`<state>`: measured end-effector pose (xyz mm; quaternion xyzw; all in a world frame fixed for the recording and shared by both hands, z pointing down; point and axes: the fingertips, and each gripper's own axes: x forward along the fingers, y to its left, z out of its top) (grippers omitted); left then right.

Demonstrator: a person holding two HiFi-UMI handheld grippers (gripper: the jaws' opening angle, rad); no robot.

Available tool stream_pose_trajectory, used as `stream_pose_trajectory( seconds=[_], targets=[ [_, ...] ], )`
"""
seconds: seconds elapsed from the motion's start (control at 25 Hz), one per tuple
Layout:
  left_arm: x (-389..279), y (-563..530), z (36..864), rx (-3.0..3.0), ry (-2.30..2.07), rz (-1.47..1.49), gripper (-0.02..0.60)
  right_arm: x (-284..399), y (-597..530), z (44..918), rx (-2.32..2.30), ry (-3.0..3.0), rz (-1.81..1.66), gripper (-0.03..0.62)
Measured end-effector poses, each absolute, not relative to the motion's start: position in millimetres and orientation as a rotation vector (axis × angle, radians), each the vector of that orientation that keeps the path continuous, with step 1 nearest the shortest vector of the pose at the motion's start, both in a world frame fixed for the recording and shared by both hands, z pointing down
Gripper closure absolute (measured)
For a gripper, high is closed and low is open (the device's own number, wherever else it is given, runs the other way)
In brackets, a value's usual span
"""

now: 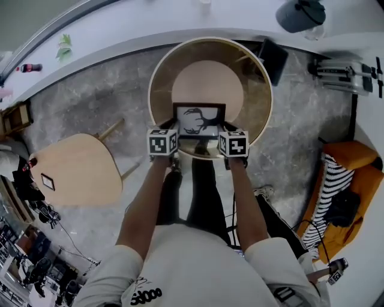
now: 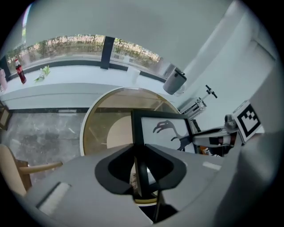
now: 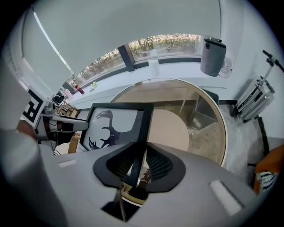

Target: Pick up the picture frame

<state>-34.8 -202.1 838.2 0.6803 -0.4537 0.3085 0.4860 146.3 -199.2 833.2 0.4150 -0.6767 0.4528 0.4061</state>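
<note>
The picture frame (image 1: 200,120) is black-edged and shows a dark antlered-deer silhouette on white. It hangs upright above the round glass table (image 1: 263,81), carried between both grippers. My left gripper (image 1: 171,138) is shut on the frame's left edge, which runs between its jaws (image 2: 141,170), with the picture (image 2: 166,132) beyond. My right gripper (image 1: 227,138) is shut on the right edge, seen in the right gripper view (image 3: 135,167) beside the picture (image 3: 116,126). Each gripper view shows the other gripper across the frame (image 2: 212,139) (image 3: 62,124).
A small wooden side table (image 1: 78,168) stands to the left on the grey floor. An orange seat with a striped cushion (image 1: 345,180) is at the right. A grey bin (image 1: 300,15), a folded scooter (image 1: 345,75) and a red bottle (image 1: 29,68) sit along the white ledge.
</note>
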Motion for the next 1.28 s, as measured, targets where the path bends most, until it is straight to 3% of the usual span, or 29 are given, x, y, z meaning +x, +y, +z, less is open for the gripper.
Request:
stream_pose_trajectory(
  seconds=[1.28],
  targets=[
    [-56.0,-177.6,447.7,2.397,-1.297,0.311,0.502,122.7,-134.7,444.4,1.671,-2.121,0.613,0.510]
  ],
)
